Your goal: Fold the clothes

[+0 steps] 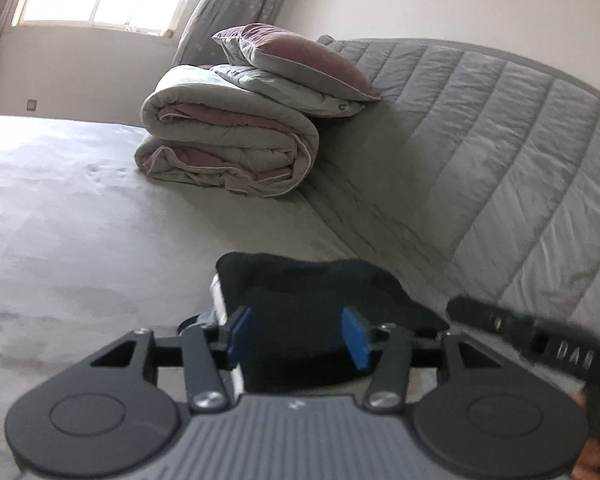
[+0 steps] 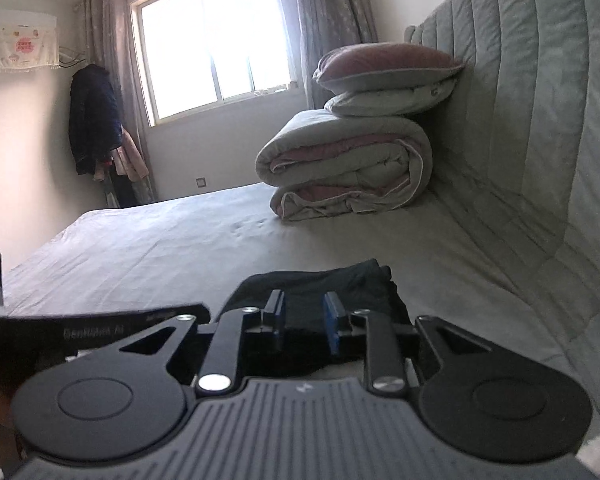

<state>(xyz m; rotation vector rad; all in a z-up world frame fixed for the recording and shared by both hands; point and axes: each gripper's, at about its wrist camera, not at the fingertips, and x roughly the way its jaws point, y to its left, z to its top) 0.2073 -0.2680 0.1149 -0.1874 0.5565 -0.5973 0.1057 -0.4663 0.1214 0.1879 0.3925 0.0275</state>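
- Left wrist view: my left gripper (image 1: 298, 334) stands with its blue pads (image 1: 239, 336) parted. The folded black cloth garment (image 1: 320, 296) lies on the grey bed sheet (image 1: 80, 220) behind and between them. Neither pad presses on it, so I read this gripper as released.
- Beyond it sit a rolled grey and mauve quilt (image 1: 228, 148) and a mauve pillow (image 1: 300, 60), stacked against the quilted grey headboard (image 1: 500, 120). The right gripper's black body (image 1: 540, 340) juts in at the right edge.
- Right wrist view: my right gripper (image 2: 304, 320) has its jaws narrowly apart with the dark garment (image 2: 332, 280) behind the gap. I cannot tell whether they pinch cloth.
- Further back are a bright window (image 2: 212, 40), grey curtains (image 2: 332, 8) and a dark coat hanging in the corner (image 2: 94, 116).
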